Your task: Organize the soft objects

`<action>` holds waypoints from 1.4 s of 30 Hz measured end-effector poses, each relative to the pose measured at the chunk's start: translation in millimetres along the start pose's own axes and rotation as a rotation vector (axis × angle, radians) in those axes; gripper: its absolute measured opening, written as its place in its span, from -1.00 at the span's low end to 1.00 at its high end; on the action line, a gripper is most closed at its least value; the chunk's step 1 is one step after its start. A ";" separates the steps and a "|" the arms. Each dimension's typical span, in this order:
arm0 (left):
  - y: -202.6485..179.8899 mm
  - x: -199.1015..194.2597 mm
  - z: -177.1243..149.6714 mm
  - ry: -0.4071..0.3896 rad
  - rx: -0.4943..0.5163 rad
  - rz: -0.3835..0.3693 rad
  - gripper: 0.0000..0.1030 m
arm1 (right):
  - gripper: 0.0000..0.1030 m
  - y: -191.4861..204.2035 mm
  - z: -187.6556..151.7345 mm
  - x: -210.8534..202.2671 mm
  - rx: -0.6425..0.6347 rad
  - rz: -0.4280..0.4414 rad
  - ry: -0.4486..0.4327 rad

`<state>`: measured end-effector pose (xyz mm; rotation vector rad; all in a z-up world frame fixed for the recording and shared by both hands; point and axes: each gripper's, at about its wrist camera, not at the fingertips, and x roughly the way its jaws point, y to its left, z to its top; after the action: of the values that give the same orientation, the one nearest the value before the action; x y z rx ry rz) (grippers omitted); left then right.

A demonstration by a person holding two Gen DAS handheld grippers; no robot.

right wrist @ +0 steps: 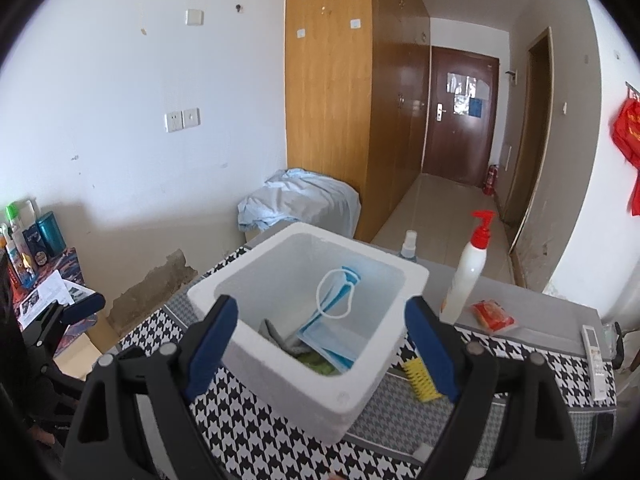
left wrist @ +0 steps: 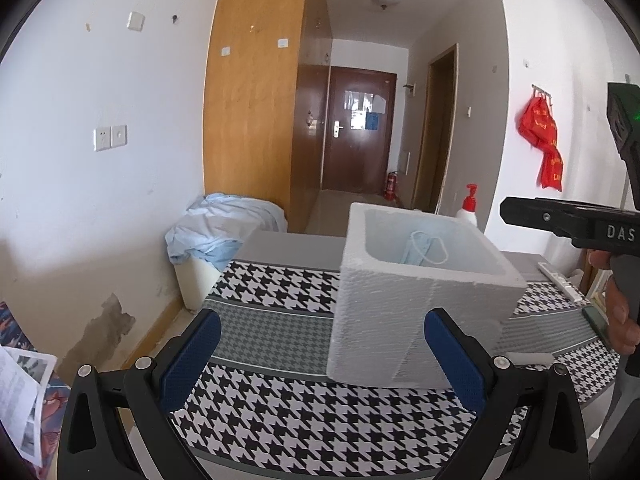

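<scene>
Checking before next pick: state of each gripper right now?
Left gripper: open, holding nothing, in front of the foam box.
Right gripper: open, holding nothing, above the box.

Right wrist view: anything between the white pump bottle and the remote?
Yes. Between the pump bottle and remote, a small red packet lies on the table.

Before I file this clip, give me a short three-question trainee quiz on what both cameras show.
1. True or false: the right tongs are clamped on the face mask.
2. What stands right of the foam box in the right wrist view: (a) a kettle, (b) a pump bottle, (c) a mug?
3. Fill in: the yellow brush lies on the ____ cloth, beside the box.

Key: 1 false, both the right and the left tongs stand open and empty, and the mask lies inside the box. 2 b. 3 houndstooth.
</scene>
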<state>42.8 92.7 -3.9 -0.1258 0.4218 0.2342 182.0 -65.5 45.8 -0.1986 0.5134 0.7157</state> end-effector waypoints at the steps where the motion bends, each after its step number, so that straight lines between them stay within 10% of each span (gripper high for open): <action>1: -2.4 -2.0 0.6 -0.002 0.005 -0.005 0.97 | 0.72 -0.5 -1.1 -3.3 0.001 0.000 -0.005; 42: -63.3 -51.7 -9.6 -0.152 0.074 -0.124 0.98 | 0.76 -36.6 -94.1 -104.9 0.119 -0.102 -0.219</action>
<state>9.1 19.8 13.6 -0.0610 0.2697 0.1048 103.8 -185.4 18.8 -0.0341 0.3325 0.5972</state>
